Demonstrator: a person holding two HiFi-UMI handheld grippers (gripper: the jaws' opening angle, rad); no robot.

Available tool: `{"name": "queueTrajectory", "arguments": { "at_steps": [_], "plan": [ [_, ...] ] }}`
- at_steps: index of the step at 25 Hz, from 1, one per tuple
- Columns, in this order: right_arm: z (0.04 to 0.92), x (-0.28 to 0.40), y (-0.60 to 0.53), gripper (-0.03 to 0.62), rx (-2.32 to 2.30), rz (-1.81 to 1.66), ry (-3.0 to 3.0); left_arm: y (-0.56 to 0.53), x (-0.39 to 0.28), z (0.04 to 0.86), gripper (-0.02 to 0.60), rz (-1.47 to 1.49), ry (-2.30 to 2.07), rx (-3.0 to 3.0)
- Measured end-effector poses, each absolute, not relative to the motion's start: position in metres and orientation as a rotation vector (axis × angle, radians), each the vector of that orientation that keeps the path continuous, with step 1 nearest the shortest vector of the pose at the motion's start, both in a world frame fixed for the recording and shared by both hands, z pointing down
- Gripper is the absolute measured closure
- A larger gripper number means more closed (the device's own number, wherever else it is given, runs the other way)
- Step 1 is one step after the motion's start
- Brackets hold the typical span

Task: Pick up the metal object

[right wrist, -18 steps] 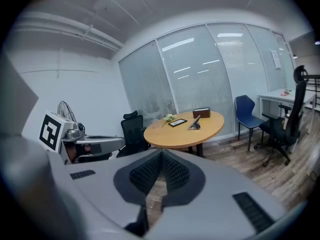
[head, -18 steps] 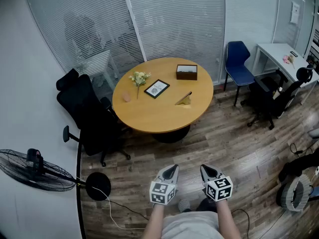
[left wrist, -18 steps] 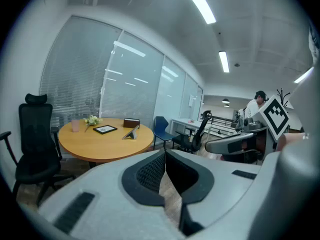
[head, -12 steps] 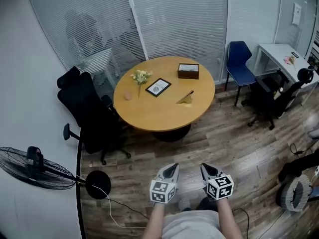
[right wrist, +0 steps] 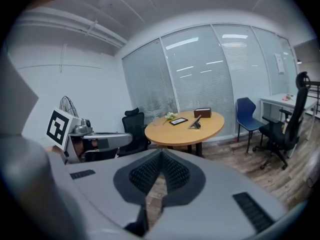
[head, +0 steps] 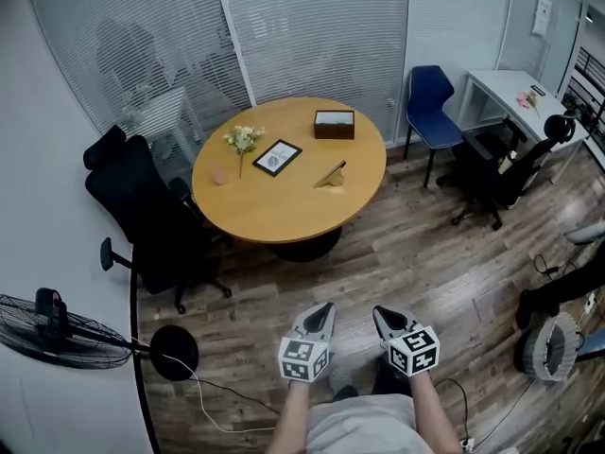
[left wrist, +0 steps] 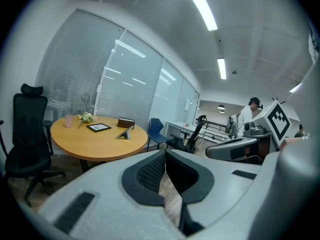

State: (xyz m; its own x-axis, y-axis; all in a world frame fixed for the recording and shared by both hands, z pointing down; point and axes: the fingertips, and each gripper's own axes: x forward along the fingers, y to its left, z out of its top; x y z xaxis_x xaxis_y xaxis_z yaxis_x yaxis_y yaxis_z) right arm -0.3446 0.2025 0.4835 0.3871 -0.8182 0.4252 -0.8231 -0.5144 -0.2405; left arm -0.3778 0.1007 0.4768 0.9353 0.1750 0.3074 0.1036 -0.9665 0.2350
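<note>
My left gripper and right gripper have their jaws closed, both empty. The metal object stands on the round table, toward its right edge and well apart from the grippers. Open wooden floor lies between. The print on the framed card is too small for me to read.

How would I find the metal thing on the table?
Find the round wooden table by the window blinds. On its right half, closer to us than the brown box, sits the metal object. It alone leans up like a ramp; the black frame lies flat, and the flowers and pink cup are further left.
</note>
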Motion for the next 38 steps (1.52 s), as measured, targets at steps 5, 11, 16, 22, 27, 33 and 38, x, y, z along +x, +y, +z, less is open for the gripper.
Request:
{"name": "queueTrajectory", "arguments": {
  "at_steps": [5,11,16,22,27,33,38],
  "plan": [
    [0.490,-0.340,0.209,0.597,2.625,0.816,-1.548,0.103,-0.370,0.481,0.571,0.489,0.207,2.867],
    [0.495,-0.320,0.215,0.491,2.626,0.836,-1.584,0.105,-0.354,0.482,0.555,0.517,0.185,2.897],
    [0.496,-0.298,0.216,0.419,2.634,0.849,-1.618,0.101,-0.338,0.486,0.448,0.539,0.157,2.892],
    [0.501,-0.269,0.213,0.385,2.621,0.834,-1.681,0.103,-0.314,0.488,0.391,0.507,0.186,2.863],
    [0.502,-0.233,0.209,0.300,2.602,0.831,-1.717,0.093,-0.281,0.484,0.335,0.487,0.106,2.859],
    [0.510,-0.174,0.209,0.098,2.605,0.827,-1.704,0.084,-0.235,0.492,0.269,0.458,0.006,2.835],
    [0.511,-0.127,0.206,0.052,2.583,0.834,-1.765,0.079,-0.188,0.498,0.239,0.472,-0.081,2.829]
  ]
}}
